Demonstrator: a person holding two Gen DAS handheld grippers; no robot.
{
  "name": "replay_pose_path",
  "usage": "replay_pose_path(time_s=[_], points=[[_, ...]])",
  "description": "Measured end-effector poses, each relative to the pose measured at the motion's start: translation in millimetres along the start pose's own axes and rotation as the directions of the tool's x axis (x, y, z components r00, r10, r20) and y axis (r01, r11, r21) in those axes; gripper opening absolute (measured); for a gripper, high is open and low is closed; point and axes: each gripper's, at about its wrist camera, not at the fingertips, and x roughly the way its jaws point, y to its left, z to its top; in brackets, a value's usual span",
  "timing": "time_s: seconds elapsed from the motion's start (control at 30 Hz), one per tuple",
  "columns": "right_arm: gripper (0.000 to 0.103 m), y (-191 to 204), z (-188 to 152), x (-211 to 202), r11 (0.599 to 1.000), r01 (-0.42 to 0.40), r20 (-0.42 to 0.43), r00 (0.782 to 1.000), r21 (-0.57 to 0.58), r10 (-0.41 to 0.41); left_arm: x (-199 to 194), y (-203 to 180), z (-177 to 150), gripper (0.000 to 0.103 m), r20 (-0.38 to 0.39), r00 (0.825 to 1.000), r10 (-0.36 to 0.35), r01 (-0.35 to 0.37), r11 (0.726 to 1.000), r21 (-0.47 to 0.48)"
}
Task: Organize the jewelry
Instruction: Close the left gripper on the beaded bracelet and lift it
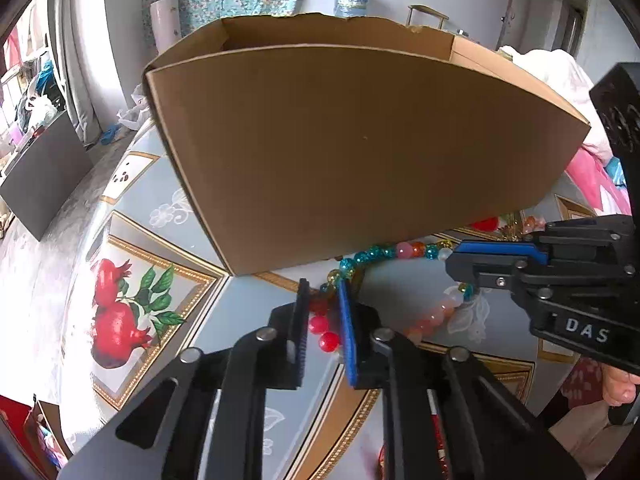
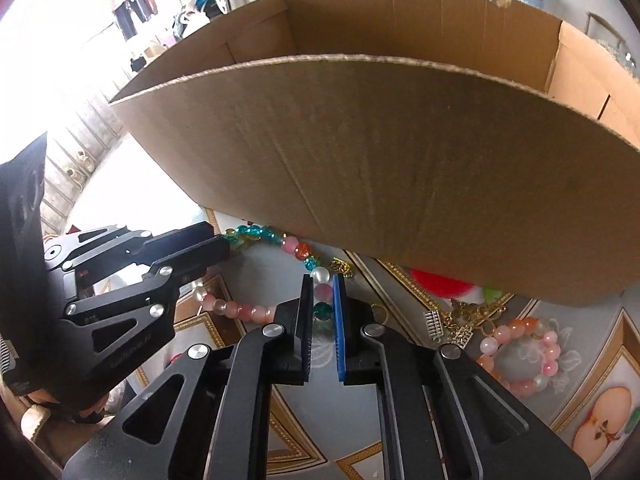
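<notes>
Your left hand-held gripper [image 1: 323, 312] sits at the lower centre of the left wrist view, its jaws narrowed around the red beads of the beaded necklace [image 1: 400, 250]; contact with the pads cannot be confirmed. The necklace lies on the tabletop [image 1: 256, 308], looping from those red beads up through teal, pink and orange beads to the right.

Your right hand-held gripper [image 2: 323, 300] straddles the same strand at a pink bead and a teal bead, with a slim gap between its fingers; whether it clamps the beads cannot be told.

The cardboard box [image 1: 360, 152] stands directly behind the necklace and fills the middle of both views. Its near wall blocks the forward path and hides its floor.

Only the right wrist view shows a pink bead bracelet [image 2: 520, 356] at lower right, with gold charms [image 2: 460, 320] just beside it near the box base. Only the left wrist view shows the pomegranate print [image 1: 120, 316] at lower left.
</notes>
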Motion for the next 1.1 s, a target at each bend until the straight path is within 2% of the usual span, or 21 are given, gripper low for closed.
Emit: replay_pose_path(time_s=[0.37,1.1], points=[[0.007,7,-8,-19,1.0,-0.016,0.041,0.999,-0.018,0.016,-7,10,-4,0.009,-0.001,1.0,-0.022,0.022,0.999,-0.03],[0.007,14,-2,-36,0.999,-0.025,0.087,0.996,-0.042,0.029,-45,19,-7,0.009,0.075,0.996,-0.053,0.057,0.997,-0.056]])
